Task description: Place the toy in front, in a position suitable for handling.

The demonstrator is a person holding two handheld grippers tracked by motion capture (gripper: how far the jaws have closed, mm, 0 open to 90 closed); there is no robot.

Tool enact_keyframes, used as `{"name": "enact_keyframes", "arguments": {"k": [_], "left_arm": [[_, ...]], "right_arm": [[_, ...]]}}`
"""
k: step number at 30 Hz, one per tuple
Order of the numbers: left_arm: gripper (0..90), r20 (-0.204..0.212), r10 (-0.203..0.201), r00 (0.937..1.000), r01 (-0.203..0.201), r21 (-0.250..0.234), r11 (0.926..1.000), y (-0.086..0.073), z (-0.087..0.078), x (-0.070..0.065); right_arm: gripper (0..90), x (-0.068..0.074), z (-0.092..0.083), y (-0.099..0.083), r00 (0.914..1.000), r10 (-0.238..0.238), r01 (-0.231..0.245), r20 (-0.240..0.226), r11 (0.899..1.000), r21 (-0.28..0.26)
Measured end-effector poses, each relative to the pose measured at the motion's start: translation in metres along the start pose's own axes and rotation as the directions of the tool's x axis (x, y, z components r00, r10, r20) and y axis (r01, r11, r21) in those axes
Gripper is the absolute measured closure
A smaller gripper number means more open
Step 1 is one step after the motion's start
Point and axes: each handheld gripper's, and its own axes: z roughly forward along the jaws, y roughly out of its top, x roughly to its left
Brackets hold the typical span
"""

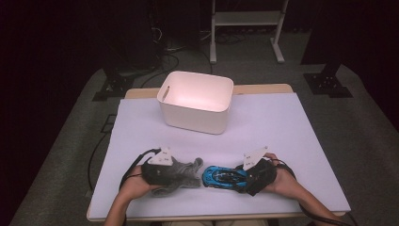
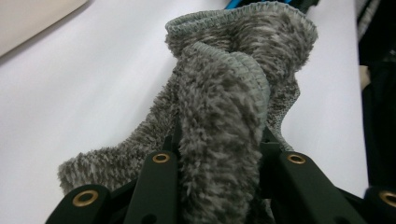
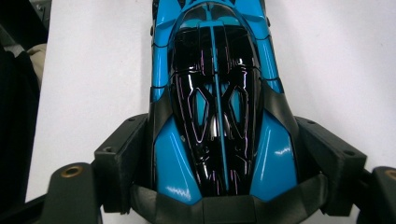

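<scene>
Both pickups look made, left tongs (image 2: 219, 154) clamping the grey fleece cloth (image 2: 233, 93), right tongs (image 3: 224, 154) gripping the blue toy car (image 3: 217, 93); the white bin (image 1: 195, 101) awaits on the worktop (image 1: 282, 127).

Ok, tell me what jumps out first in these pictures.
The glossy blue toy car at the table's near edge, hugged between the right gripper's fingers. Beside it, the left gripper pinches a fuzzy grey cloth. Behind both stands a white bin, open-topped.
</scene>
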Motion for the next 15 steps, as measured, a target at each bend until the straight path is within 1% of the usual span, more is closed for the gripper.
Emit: {"name": "enact_keyframes", "arguments": {"k": [1, 2, 3, 4, 5, 6, 7, 9, 11, 12, 14, 15], "left_arm": [[69.8, 0.015, 0.014, 0.9998, -0.014, 0.003, 0.9999, 0.006, 0.006, 0.000], [69.8, 0.024, 0.018, 0.9996, -0.018, 0.002, 0.9998, 0.009, 0.010, 0.000], [69.7, 0.039, 0.028, 0.9988, -0.029, 0.007, 0.9996, 0.015, 0.017, 0.001], [69.7, 0.046, 0.032, 0.9984, -0.033, 0.012, 0.9994, 0.018, 0.020, 0.001], [69.7, 0.063, 0.039, 0.9973, -0.040, 0.019, 0.9990, 0.022, 0.028, 0.002], [69.7, 0.063, 0.039, 0.9973, -0.040, 0.019, 0.9990, 0.022, 0.028, 0.002], [69.7, 0.082, 0.049, 0.9954, -0.051, 0.023, 0.9985, 0.026, 0.033, 0.002], [69.7, 0.090, 0.052, 0.9946, -0.054, 0.023, 0.9983, 0.029, 0.036, 0.002], [69.7, 0.091, 0.055, 0.9944, -0.057, 0.025, 0.9980, 0.030, 0.038, 0.002], [69.6, 0.087, 0.063, 0.9942, -0.067, 0.047, 0.9966, 0.031, 0.041, 0.002], [69.7, 0.087, 0.057, 0.9946, -0.061, 0.046, 0.9971, 0.030, 0.042, 0.003], [69.6, 0.090, 0.049, 0.9947, -0.053, 0.043, 0.9977, 0.028, 0.042, 0.004]], "right_arm": [[23.1, -0.001, 0.000, 0.001, 1.0000, -0.009, 0.009, -0.002, 1.000, 0.003], [23.1, -0.001, 0.001, 0.002, 0.9999, -0.017, 0.017, -0.005, 1.000, 0.002], [23.1, -0.002, 0.001, 0.003, 0.9996, -0.026, 0.026, -0.006, 1.000, 0.005], [23.1, -0.004, 0.002, 0.005, 0.9991, -0.042, 0.042, -0.012, 0.999, 0.005], [23.1, -0.006, 0.004, 0.007, 0.9983, -0.054, 0.054, -0.022, 0.999, 0.007], [23.1, -0.007, 0.006, 0.009, 0.9978, -0.061, 0.061, -0.028, 0.998, 0.006], [23.1, -0.007, 0.007, 0.011, 0.9977, -0.059, 0.059, -0.034, 0.998, 0.007], [23.1, -0.008, 0.012, 0.017, 0.9966, -0.073, 0.073, -0.039, 0.997, 0.004], [23.1, -0.007, 0.014, 0.019, 0.9962, -0.076, 0.076, -0.042, 0.997, 0.004], [22.9, -0.008, 0.019, 0.023, 0.9960, -0.072, 0.072, -0.054, 0.997, 0.001], [22.8, -0.009, 0.021, 0.025, 0.9958, -0.068, 0.068, -0.061, 0.998, -0.005], [22.5, -0.009, 0.022, 0.025, 0.9965, -0.053, 0.052, -0.065, 0.999, -0.009]]}}
